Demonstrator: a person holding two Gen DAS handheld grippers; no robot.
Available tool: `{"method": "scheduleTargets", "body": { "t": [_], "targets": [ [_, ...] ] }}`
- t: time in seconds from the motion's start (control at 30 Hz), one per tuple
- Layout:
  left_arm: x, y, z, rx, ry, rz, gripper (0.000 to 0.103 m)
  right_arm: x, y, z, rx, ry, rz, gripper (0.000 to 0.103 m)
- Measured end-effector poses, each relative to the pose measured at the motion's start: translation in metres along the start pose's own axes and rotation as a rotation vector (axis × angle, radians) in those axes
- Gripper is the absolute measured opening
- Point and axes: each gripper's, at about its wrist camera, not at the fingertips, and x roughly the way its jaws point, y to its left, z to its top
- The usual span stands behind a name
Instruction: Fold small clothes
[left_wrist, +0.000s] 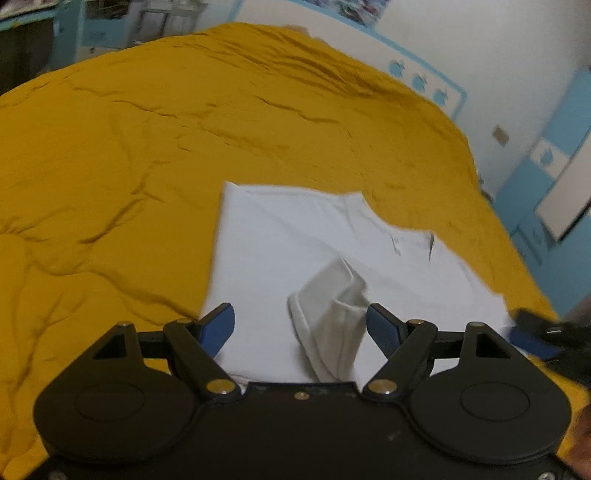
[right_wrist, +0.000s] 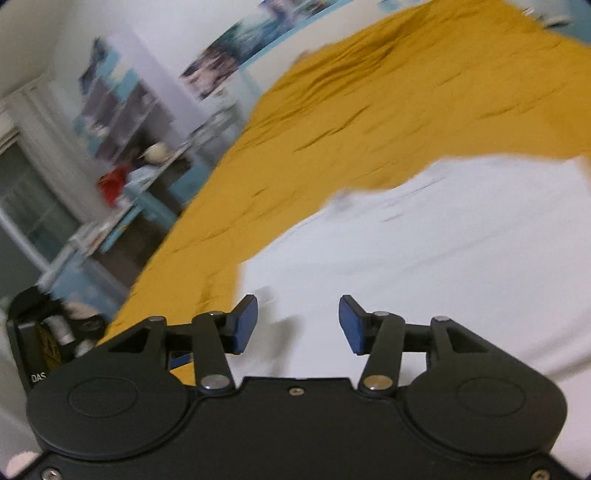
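Slippage is looking like the main danger: the white garment (left_wrist: 295, 251) is lying on the mustard bedspread (left_wrist: 129, 147) with a raised fold (left_wrist: 332, 325) standing up between the fingers of the left tool (left_wrist: 301, 325), and a careless closing could be catching only the top layer or dragging the whole piece across the soft bed. That left tool is gaping wide, its blue pads (left_wrist: 221, 325) touching nothing, pitched downward just above the cloth's near edge. On the other side, the right tool (right_wrist: 298, 321) is hanging about half open with only flat white garment (right_wrist: 424, 258) beneath and ahead of it, gripping nothing, tilted down at a shallower angle; its view is smearing, so any grasp made in a hurry is risking a missed hem or a bunched, uneven crease.
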Motion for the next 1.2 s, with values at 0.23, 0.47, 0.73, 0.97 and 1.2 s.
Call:
{"method": "scheduleTargets", "body": {
  "t": [0.23,0.47,0.73,0.97,1.2],
  "targets": [
    [0.016,-0.015,-0.002,-0.052,0.019,-0.055,0.081,-0.068,-0.087,-0.008,0.087,-0.028,-0.262,0.052],
    [0.028,-0.049,-0.006,0.108,0.019,0.049,0.028,-0.092,-0.115,-0.028,0.151,-0.027,-0.301,0.052],
    [-0.004,-0.012,-0.011,0.019,-0.068,0.068,0.004,-0.086,-0.115,-0.026,0.100,-0.009,-0.290,0.052],
    [0.007,0.037,-0.028,-0.077,0.059,0.220,0.023,-0.075,-0.126,-0.032,0.134,0.024,-0.334,0.052],
    [-0.044,0.009,-0.013,0.005,-0.098,0.200,0.050,-0.093,-0.119,-0.026,0.118,-0.031,-0.345,0.052]
  ]
}}
